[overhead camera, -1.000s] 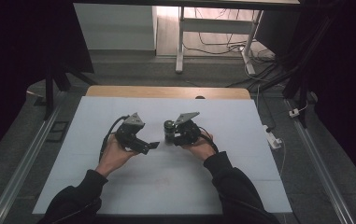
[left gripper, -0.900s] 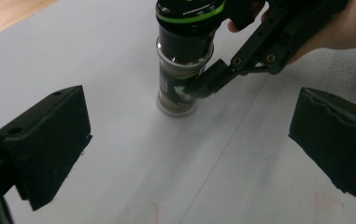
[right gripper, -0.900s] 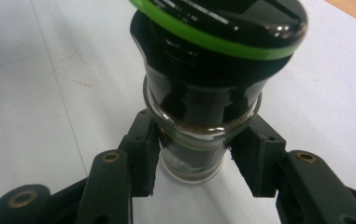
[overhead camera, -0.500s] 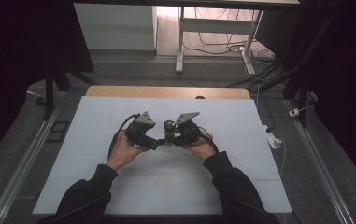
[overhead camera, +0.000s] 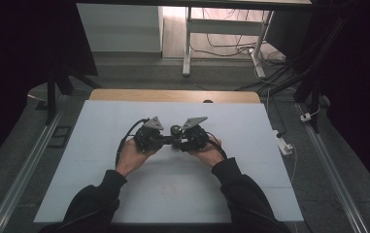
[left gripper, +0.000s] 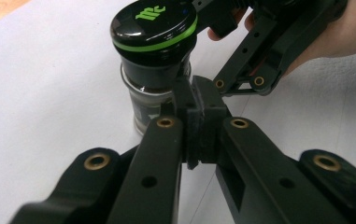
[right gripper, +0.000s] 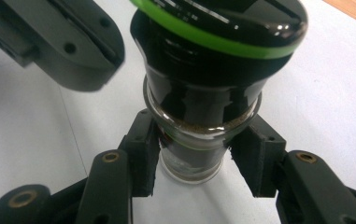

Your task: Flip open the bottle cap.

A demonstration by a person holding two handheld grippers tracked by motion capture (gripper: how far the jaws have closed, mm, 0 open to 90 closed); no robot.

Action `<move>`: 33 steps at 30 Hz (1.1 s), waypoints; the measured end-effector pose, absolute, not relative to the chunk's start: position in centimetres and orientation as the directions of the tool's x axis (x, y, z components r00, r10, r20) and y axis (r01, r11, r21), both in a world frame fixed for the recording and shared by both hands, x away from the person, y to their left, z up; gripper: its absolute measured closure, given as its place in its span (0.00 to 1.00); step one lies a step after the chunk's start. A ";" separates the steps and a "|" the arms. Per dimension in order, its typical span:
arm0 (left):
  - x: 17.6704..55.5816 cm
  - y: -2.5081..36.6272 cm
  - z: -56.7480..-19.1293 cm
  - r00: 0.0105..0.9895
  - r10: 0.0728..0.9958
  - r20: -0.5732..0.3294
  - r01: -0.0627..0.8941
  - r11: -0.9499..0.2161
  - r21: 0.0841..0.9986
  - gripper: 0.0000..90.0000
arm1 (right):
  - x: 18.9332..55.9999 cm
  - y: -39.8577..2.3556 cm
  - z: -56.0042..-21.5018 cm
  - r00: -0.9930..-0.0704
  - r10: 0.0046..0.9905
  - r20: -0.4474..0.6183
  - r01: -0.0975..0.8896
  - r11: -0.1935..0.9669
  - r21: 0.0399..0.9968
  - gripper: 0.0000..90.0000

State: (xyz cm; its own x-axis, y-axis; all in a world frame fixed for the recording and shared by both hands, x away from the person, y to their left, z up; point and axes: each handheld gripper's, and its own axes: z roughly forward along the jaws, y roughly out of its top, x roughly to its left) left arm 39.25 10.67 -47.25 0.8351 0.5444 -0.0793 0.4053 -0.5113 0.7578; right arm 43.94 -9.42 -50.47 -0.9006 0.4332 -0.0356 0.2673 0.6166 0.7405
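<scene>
Since the earlier high view, the left hand-held gripper (overhead camera: pixel 159 140) has slid across the bench (overhead camera: pixel 100 145) toward the right one, and its jaws have just been closing; they now meet pad to pad with nothing between them, their tip just beside the glass body of the spice jar (left gripper: pixel 154 70).

The right hand-held gripper (overhead camera: pixel 185 141) is clamped on that jar: in the right gripper view its pads press on the glass neck just below the black cap (right gripper: pixel 222 42) with the green ring, one pad on each side. The jar (right gripper: pixel 199 140) stands upright on the bench, a little brown powder showing in its lower part.

Several things could go wrong, as I judge it. The closed left jaws sit at the jar's side and below the cap, so any push from them would shove the glass sideways against the right gripper's hold; smooth glass could slip or twist in the pads, and the jar could tip. If the cap is what the left gripper is meant to turn, shut jaws cannot take it, and they would need to open wide and rise to cap height first. The two grippers are also very near each other, so their linkages could knock together during a turn.

The jar lies between the two grippers at mid-bench, held by the right, just ahead of the left jaw tip; whether that tip touches the glass I cannot tell.
</scene>
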 end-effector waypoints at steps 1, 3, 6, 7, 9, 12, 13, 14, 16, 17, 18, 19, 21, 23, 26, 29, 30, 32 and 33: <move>39.3 10.6 -47.3 0.836 0.543 -0.075 0.404 -0.518 0.754 0.98 | 43.9 -9.4 -50.5 -0.900 0.434 -0.036 0.267 0.616 0.741 0.58; 39.4 10.4 -47.4 0.834 0.547 -0.074 0.407 -0.518 0.753 0.98 | 43.9 -9.4 -50.5 -0.900 0.434 -0.035 0.268 0.617 0.740 0.58; 39.5 10.2 -47.5 0.830 0.553 -0.071 0.408 -0.515 0.754 0.98 | 43.9 -9.4 -50.4 -0.899 0.436 -0.036 0.270 0.617 0.739 0.58; 39.5 10.2 -47.5 0.830 0.553 -0.074 0.409 -0.512 0.755 0.98 | 43.9 -9.4 -50.5 -0.900 0.435 -0.036 0.269 0.616 0.740 0.58; 39.5 10.2 -47.5 0.832 0.550 -0.072 0.405 -0.513 0.757 0.98 | 43.9 -9.4 -50.5 -0.900 0.435 -0.035 0.269 0.615 0.741 0.58; 39.4 10.2 -47.2 0.831 0.551 -0.071 0.399 -0.504 0.766 0.98 | 43.9 -9.4 -50.5 -0.900 0.434 -0.037 0.267 0.618 0.740 0.58; 39.4 10.2 -47.0 0.834 0.548 -0.067 0.398 -0.512 0.762 0.98 | 43.9 -9.4 -50.5 -0.900 0.435 -0.036 0.269 0.617 0.740 0.58; 39.4 10.2 -47.0 0.834 0.548 -0.067 0.398 -0.512 0.762 0.98 | 43.9 -9.4 -50.5 -0.900 0.434 -0.035 0.268 0.616 0.741 0.58; 39.3 10.2 -47.0 0.832 0.551 -0.070 0.400 -0.507 0.764 0.98 | 43.9 -9.4 -50.5 -0.900 0.434 -0.036 0.268 0.616 0.740 0.58; 39.3 10.2 -46.9 0.832 0.549 -0.074 0.401 -0.505 0.764 0.98 | 43.9 -9.4 -50.5 -0.900 0.434 -0.036 0.268 0.617 0.740 0.58; 39.3 10.2 -46.8 0.833 0.549 -0.072 0.400 -0.507 0.764 0.98 | 43.9 -9.4 -50.5 -0.900 0.434 -0.036 0.268 0.617 0.740 0.58; 39.3 10.2 -46.8 0.833 0.549 -0.072 0.400 -0.507 0.764 0.98 | 43.9 -9.4 -50.5 -0.900 0.434 -0.036 0.268 0.617 0.740 0.58; 39.2 10.2 -46.7 0.832 0.549 -0.074 0.399 -0.501 0.768 0.98 | 43.9 -9.4 -50.4 -0.900 0.435 -0.035 0.270 0.618 0.739 0.58; 39.2 10.3 -46.5 0.832 0.549 -0.074 0.398 -0.498 0.771 0.98 | 43.9 -9.4 -50.4 -0.899 0.436 -0.034 0.271 0.617 0.738 0.58; 39.2 10.2 -46.3 0.830 0.553 -0.074 0.398 -0.493 0.774 0.98 | 43.9 -9.4 -50.4 -0.899 0.436 -0.034 0.272 0.618 0.738 0.58; 39.3 10.2 -46.2 0.823 0.563 -0.076 0.402 -0.484 0.777 0.98 | 43.9 -9.4 -50.4 -0.900 0.435 -0.036 0.270 0.618 0.738 0.58; 39.4 10.2 -46.1 0.821 0.564 -0.083 0.406 -0.476 0.780 0.98 | 43.9 -9.4 -50.4 -0.900 0.435 -0.036 0.270 0.619 0.738 0.58; 39.4 10.2 -46.1 0.823 0.563 -0.079 0.404 -0.481 0.778 0.98 | 43.9 -9.4 -50.4 -0.899 0.436 -0.036 0.270 0.619 0.737 0.58; 39.4 10.1 -46.0 0.823 0.563 -0.080 0.404 -0.480 0.779 0.98 | 43.9 -9.4 -50.4 -0.899 0.436 -0.035 0.271 0.619 0.737 0.58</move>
State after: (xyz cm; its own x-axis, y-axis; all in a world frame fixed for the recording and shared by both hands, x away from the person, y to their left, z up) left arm 39.40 10.10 -46.03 0.8225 0.5631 -0.0799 0.4040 -0.4796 0.7790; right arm 43.88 -9.37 -50.43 -0.8992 0.4362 -0.0352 0.2712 0.6186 0.7374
